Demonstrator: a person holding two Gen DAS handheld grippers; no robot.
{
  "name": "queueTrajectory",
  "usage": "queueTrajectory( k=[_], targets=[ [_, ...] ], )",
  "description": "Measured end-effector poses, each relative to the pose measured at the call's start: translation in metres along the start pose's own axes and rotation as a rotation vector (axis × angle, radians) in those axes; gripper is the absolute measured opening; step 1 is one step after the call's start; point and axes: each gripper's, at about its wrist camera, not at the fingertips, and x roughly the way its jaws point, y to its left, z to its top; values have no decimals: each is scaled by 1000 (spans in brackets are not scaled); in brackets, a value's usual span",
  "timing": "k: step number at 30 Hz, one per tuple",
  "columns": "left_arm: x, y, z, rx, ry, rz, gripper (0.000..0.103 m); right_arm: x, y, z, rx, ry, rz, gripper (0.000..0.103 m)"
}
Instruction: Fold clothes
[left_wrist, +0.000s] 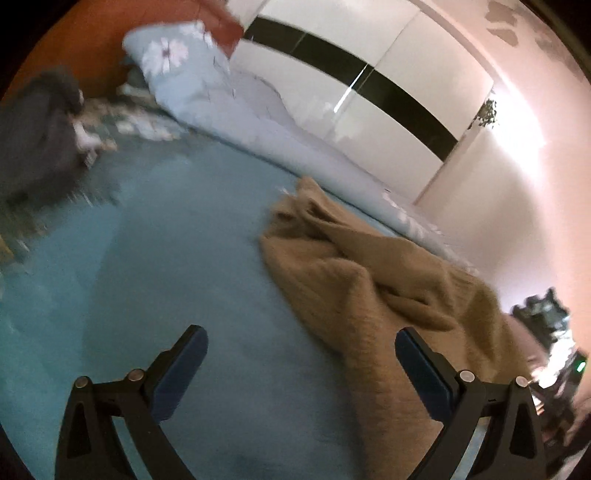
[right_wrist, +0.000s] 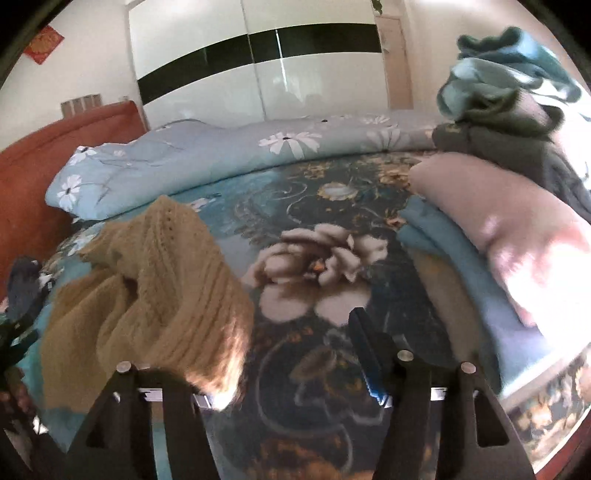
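A crumpled tan knit sweater (left_wrist: 373, 280) lies on the teal bed cover (left_wrist: 177, 258) in the left wrist view, to the right of centre. My left gripper (left_wrist: 301, 365) is open and empty, low over the cover, its right finger beside the sweater's near edge. In the right wrist view the same sweater (right_wrist: 155, 291) lies bunched at the left and drapes over my right gripper's left finger. My right gripper (right_wrist: 295, 350) stands wide; its right finger (right_wrist: 365, 350) shows, the left fingertip is hidden under the sweater.
A rolled light-blue flowered duvet (right_wrist: 221, 158) lies along the far side of the bed. Folded pink and blue clothes (right_wrist: 498, 236) and a heap of dark and teal garments (right_wrist: 517, 110) are stacked at the right. A red headboard (right_wrist: 55, 147) and a white wardrobe (right_wrist: 258, 66) stand behind.
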Motion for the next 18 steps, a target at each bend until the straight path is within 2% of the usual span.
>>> queueTrajectory(
  k=[6, 8, 9, 10, 11, 14, 16, 18],
  targets=[
    [27, -26, 1, -32, 80, -93, 103, -31, 16, 9, -76, -60, 114, 62],
    [35, -36, 2, -40, 89, -111, 103, -38, 23, 16, -100, -85, 163, 65],
    [40, -40, 2, -47, 96, -115, 103, -31, 32, 28, -119, -104, 214, 70],
    [44, -44, 0, -54, 103, -114, 103, -18, 42, 41, -148, -107, 257, 76],
    [47, -46, -2, -58, 111, -108, 103, -4, 50, 51, -176, -92, 282, 76],
    [51, -48, -12, -70, 143, -80, 103, 62, 76, 80, -288, 18, 323, 76],
    [50, -44, -17, -88, 157, -85, 103, 109, 81, 89, -341, 99, 252, 76],
    [49, -43, -19, -96, 162, -78, 103, 146, 75, 93, -339, 163, 214, 76]
  ],
)
